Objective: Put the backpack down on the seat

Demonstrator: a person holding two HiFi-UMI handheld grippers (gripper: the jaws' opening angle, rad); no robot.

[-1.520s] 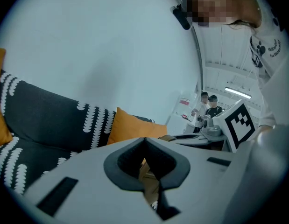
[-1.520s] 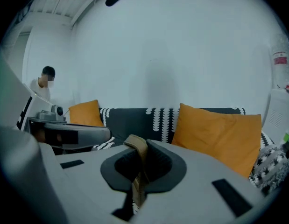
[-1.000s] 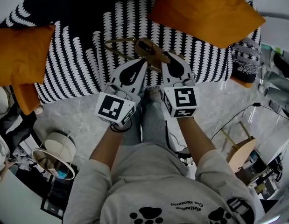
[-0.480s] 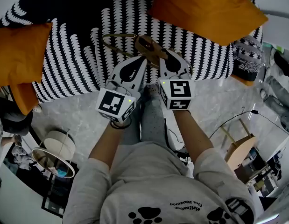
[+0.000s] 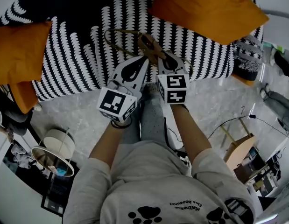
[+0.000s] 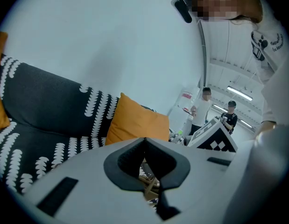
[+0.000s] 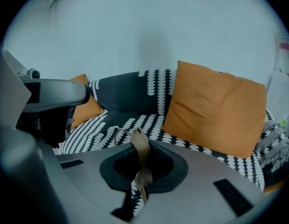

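Backpack (image 5: 148, 44) sits at the near edge of the sofa (image 5: 65, 55) seat, between two orange cushions (image 5: 205, 8). The right gripper (image 5: 162, 56) has its fingers (image 7: 172, 164) pressed together on the tan strap (image 7: 140, 149). The left gripper (image 5: 143, 59) fingers (image 6: 121, 164) likewise pinch the strap. Its loop runs from the fingers toward the far left. The bag's body blends into the sofa's pattern, so I cannot tell its long axis.
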